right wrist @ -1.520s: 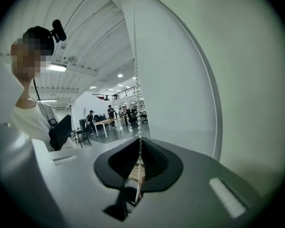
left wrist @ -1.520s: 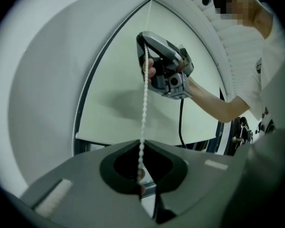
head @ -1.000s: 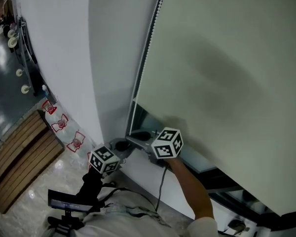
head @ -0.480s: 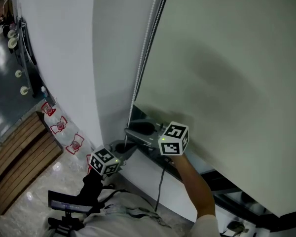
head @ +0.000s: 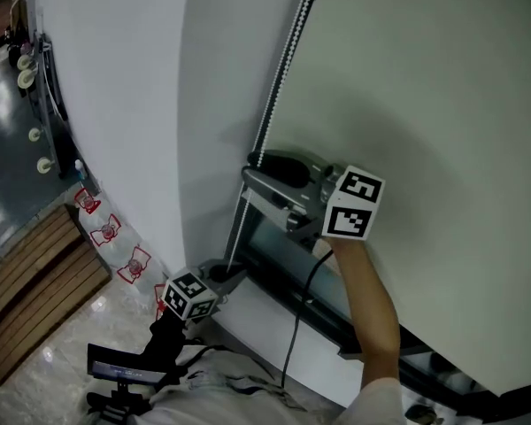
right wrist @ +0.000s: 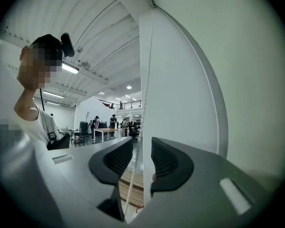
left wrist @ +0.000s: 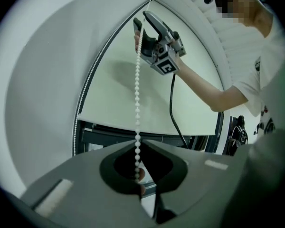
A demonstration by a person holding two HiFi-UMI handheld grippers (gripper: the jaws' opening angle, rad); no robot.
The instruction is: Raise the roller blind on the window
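1. The left gripper has its jaws pinched together on the bead chain, low on the loop.
2. The right gripper has just been opening its jaws. They stand wide, with a chain strand running loose between them, not pressed.
3. In the head view the right gripper sits at one o'clock from the left gripper, higher on the same chain. The chain's long axis runs from seven to one o'clock.
4. The roller blind hangs at three o'clock of the chain and covers most of the window that shows.
5. The next pull likely needs the right jaws to close on the strand up there.
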